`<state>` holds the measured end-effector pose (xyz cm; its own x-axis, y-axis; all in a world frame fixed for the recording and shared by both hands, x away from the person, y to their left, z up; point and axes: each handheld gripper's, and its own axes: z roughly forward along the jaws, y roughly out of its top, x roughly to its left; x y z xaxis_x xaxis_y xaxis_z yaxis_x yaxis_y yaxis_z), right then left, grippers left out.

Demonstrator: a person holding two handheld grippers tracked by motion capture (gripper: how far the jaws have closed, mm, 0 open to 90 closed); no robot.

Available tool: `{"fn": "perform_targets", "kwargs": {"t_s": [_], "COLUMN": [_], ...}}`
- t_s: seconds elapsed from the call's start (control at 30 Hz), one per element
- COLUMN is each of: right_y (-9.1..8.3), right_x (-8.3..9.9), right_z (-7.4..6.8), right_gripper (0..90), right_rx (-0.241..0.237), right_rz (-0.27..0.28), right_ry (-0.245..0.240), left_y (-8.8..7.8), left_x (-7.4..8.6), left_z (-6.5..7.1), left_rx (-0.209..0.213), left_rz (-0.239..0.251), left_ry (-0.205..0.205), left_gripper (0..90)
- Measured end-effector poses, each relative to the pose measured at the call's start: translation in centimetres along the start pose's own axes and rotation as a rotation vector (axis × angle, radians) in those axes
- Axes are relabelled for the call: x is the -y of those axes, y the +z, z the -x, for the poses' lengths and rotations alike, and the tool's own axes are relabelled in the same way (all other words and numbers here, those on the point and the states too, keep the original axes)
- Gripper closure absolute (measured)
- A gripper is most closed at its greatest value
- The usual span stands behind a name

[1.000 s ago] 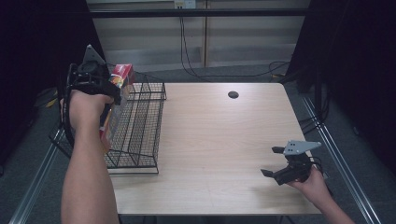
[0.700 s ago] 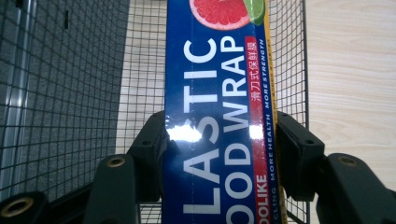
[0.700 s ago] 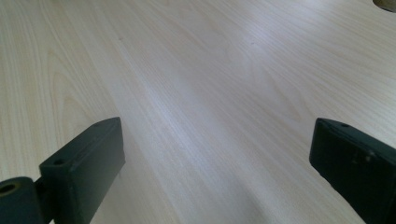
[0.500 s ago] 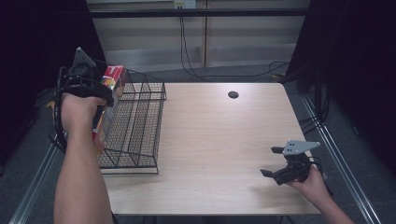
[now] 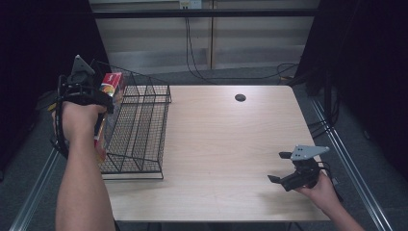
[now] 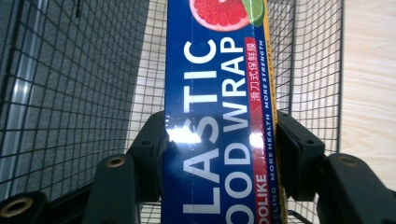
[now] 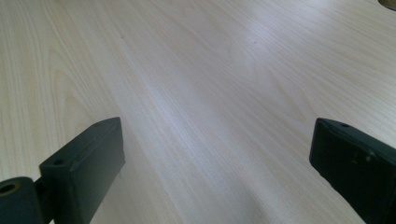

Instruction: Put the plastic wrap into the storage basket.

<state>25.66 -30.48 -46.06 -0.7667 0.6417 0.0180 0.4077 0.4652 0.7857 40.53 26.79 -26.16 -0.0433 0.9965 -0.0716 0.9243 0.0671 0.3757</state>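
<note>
Left gripper (image 6: 219, 149) clamps plastic wrap box (image 6: 219, 93) over wire rack (image 5: 139, 130) at 9 o'clock; lower straight, clear of wires. Right gripper (image 7: 215, 172) wide open, empty, 4 o'clock.

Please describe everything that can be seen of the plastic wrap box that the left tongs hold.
The plastic wrap box is a long, narrow carton, glossy blue with white lettering, a red stripe along one edge and a grapefruit picture near its far end. The left tongs are shut on its two sides. In the high view it is held at the left side of the black wire rack, by the table's left edge.
</note>
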Motion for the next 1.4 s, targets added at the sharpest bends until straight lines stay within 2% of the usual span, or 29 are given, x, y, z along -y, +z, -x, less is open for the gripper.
{"fn": "perform_targets", "kwargs": {"t_s": [0.2, 0.37, 0.73, 0.8, 1.33, 1.4], "right_y": [0.0, 0.1, 0.1, 0.2, 0.2, 0.2], "right_x": [0.0, 0.0, 0.0, 0.0, 0.1, 0.1], "right_z": [0.0, 0.0, -0.1, -0.1, -0.2, -0.2], "right_gripper": [3.1, 3.1, 3.1, 3.1, 3.1, 3.1], "right_rx": [-0.001, -0.006, -0.006, -0.005, -0.009, -0.01], "right_rz": [-0.002, -0.003, -0.006, -0.008, -0.014, -0.015], "right_ry": [-0.003, -0.004, -0.005, -0.006, -0.008, -0.008], "left_y": [0.4, 0.9, 1.3, 1.4, 2.1, 2.0], "left_x": [0.2, 0.2, 0.4, 0.5, 0.5, 0.4], "left_z": [-0.3, -0.2, -0.4, -0.4, -0.6, -0.5], "left_rx": [-0.009, -0.013, -0.037, -0.035, -0.063, -0.065], "left_rz": [-0.01, -0.013, -0.056, -0.063, -0.091, -0.087], "left_ry": [0.015, 0.01, 0.03, 0.02, 0.042, 0.026], "left_gripper": [44.1, 44.0, 43.2, 43.3, 41.1, 40.7]}}
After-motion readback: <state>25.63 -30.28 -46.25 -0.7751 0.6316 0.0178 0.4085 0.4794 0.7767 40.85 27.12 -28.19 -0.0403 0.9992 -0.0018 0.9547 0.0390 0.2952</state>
